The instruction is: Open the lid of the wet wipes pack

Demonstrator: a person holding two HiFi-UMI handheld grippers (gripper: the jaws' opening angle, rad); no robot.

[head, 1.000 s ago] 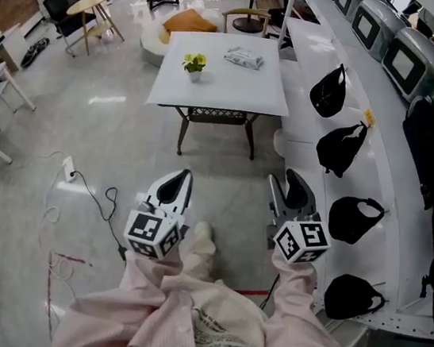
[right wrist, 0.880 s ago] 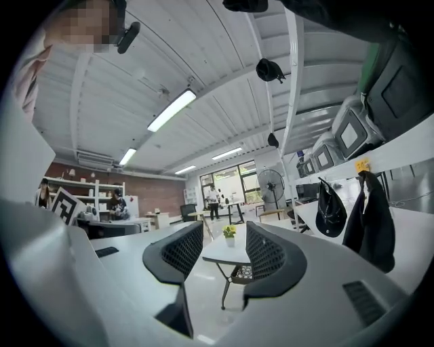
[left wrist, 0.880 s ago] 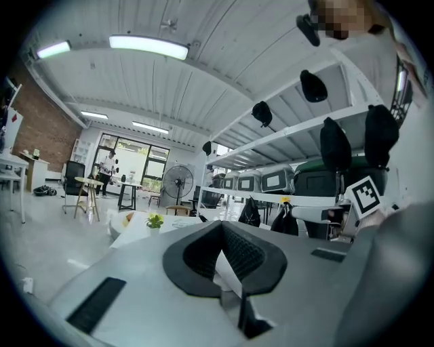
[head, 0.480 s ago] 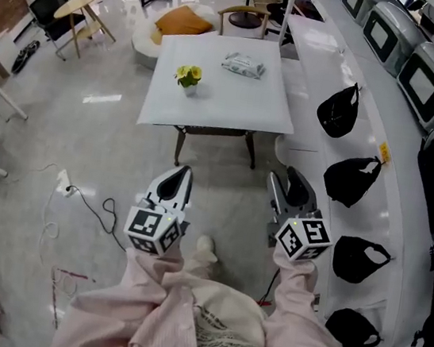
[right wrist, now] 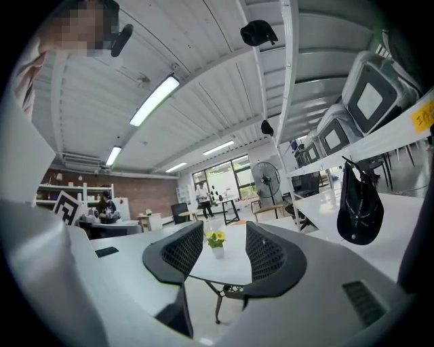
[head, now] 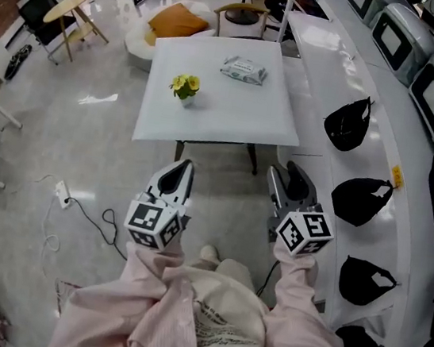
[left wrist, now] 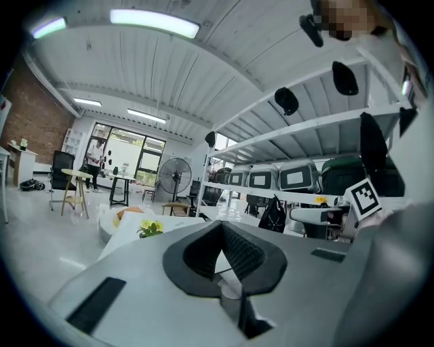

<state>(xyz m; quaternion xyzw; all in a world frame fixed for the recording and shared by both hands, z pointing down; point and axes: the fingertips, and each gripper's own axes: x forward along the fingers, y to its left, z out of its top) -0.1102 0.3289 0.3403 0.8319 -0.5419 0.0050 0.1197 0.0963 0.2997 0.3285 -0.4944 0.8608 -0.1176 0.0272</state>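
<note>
The wet wipes pack [head: 243,70] lies flat on the far right part of a white square table [head: 233,119], with its lid down. Near the table's left side stands a small pot of yellow flowers [head: 185,86] [right wrist: 215,240]. Both grippers hang over the floor short of the table's near edge, well away from the pack. My left gripper [head: 175,177] [left wrist: 220,228] is shut with nothing in it. My right gripper [head: 290,180] [right wrist: 224,249] is open and empty, and the flowers and table show between its jaws.
A long white shelf [head: 379,163] with several black caps [head: 347,123] runs along the right. Behind the table sits a chair with an orange cushion [head: 177,20]. A power strip and cable [head: 63,194] lie on the floor at left. A standing fan [left wrist: 175,178] is farther off.
The person has walked forward, so the table and pack sit nearer and lower in the head view. Both grippers keep the same pose and jaw state.
</note>
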